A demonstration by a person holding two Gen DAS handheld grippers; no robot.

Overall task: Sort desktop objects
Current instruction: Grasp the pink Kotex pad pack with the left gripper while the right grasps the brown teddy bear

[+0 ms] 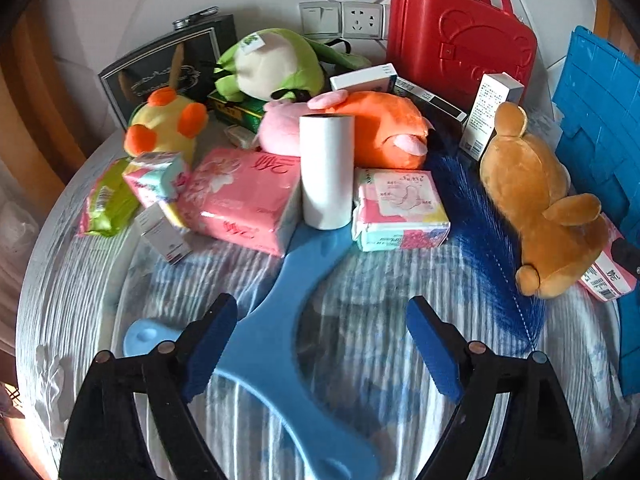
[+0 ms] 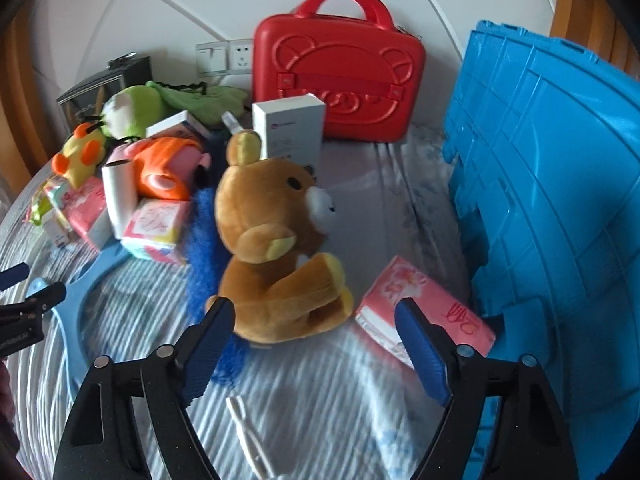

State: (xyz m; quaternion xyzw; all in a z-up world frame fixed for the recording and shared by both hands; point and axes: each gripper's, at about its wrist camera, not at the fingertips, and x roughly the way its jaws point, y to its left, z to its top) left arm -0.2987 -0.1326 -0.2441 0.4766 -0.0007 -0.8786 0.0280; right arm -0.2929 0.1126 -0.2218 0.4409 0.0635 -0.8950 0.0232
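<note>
**Inspector:** State of the two claws?

**Assistant:** The left gripper [image 1: 322, 344] stands wide open with nothing between its pads. A light-blue plastic frame [image 1: 276, 320] lies flat on the striped bedcover [image 1: 80, 280] and passes just inside the left finger; whether that finger touches it I cannot tell. The right gripper [image 2: 314, 344] is equally wide open and empty.

**Inspector:** And the items to be sorted?

**Assistant:** Ahead of the right claw, nearly between its fingertips, sits the brown teddy bear [image 2: 276, 240], turned toward the blue crate [image 2: 560, 200] on the claw's right. A pink tissue pack [image 2: 424, 308] lies just beyond the right finger. Ahead of the left claw the rest is heaped — a white roll [image 1: 326, 172] upright, a larger pink tissue pack [image 1: 240, 200], an orange plush [image 1: 380, 132], and a red case [image 1: 460, 40] against the wall.

**Inspector:** Why the open posture?

**Assistant:** In my judgement both claws are spread to receive bulky soft goods — the bear is the likeliest first pick, being nearest the crate.
</note>
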